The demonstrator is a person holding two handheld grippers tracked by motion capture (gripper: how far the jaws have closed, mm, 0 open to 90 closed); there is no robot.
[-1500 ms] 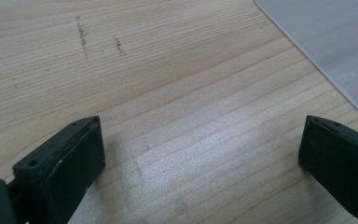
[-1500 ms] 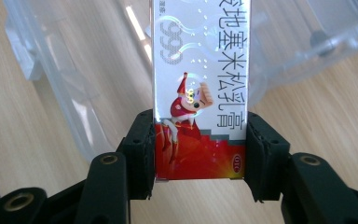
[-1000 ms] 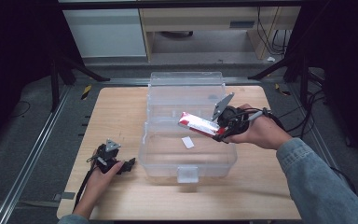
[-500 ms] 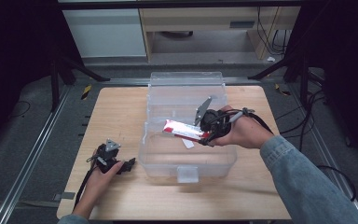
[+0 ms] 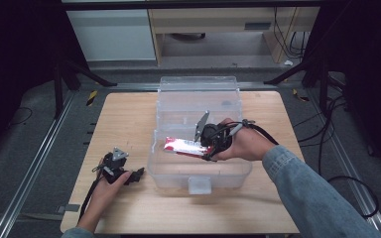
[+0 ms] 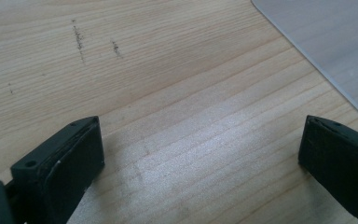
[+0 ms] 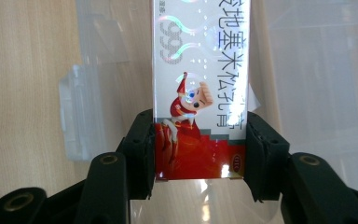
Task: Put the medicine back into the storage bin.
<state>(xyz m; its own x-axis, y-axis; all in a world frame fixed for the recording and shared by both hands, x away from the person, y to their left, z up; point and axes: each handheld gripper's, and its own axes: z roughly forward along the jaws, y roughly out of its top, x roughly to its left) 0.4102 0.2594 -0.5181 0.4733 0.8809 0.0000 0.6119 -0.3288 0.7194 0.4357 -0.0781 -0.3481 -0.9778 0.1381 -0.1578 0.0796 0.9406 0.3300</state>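
Red-and-white box [image 5: 182, 147], clamped in the right gripper [image 5: 209, 148], hangs over the clear bin [image 5: 198, 171]; left gripper [image 5: 138, 174], jaws apart, rests left of the bin.

A lab-like recording bay: dark curtains [image 5: 15, 74], floor rails [image 5: 34, 168], loose cables [image 5: 327, 124], wooden table [image 5: 124, 114].

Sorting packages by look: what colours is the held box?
Red and silvery white box, with a cartoon figure; clearest in the right gripper view.
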